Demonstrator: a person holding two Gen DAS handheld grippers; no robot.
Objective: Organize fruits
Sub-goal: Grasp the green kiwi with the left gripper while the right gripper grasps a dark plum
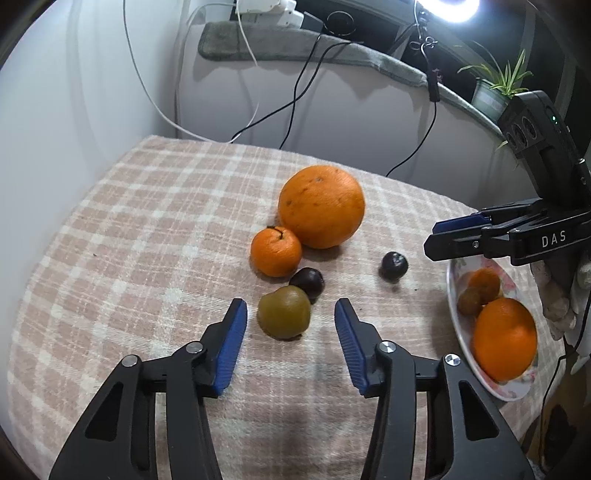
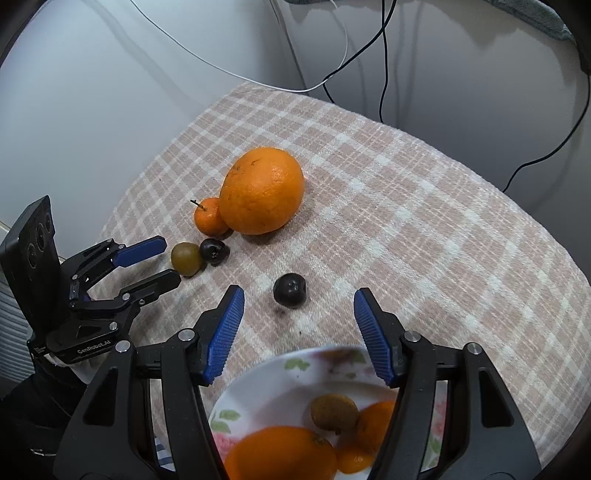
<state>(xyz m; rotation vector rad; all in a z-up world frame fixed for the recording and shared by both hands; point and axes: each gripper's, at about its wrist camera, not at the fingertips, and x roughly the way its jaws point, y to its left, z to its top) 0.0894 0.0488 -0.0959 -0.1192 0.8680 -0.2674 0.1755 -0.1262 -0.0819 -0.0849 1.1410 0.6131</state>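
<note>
Left gripper (image 1: 291, 314): jaws apart, blue pads on either side of the green-brown fruit (image 1: 283, 312) but clear of it on both sides; nothing grasped. The fruit sits on the checked cloth (image 1: 147, 229) right at the fingertips.

Right gripper (image 2: 299, 306): jaws spread, nothing between the pads. It hangs over the near edge of the floral plate (image 2: 258, 387). The lone dark plum (image 2: 290, 290) lies on the cloth just beyond the fingertips, not touched.

Fruit still on the cloth, outward from the left fingertips:
- a second dark plum (image 1: 307, 282), touching the green-brown fruit on its far side;
- small mandarin (image 1: 276, 252) with a short stem, just beyond that plum;
- large orange (image 1: 321, 206), touching the mandarin, farthest back;
- the lone plum off to the right, apart from the cluster.

Fruit in the plate, right wrist view: one large orange (image 2: 280, 454) at the near side, a brownish-green fruit (image 2: 334, 411) in the middle, two smaller orange fruits beside it, partly hidden by the right finger. The plate stands at the right side of the cloth, seen from the left wrist camera.

Background: grey wall, black and white cables (image 1: 295, 92) hanging down behind the table, a potted plant (image 1: 495, 88) on a ledge, a bright ring lamp (image 1: 447, 9) top right.
</note>
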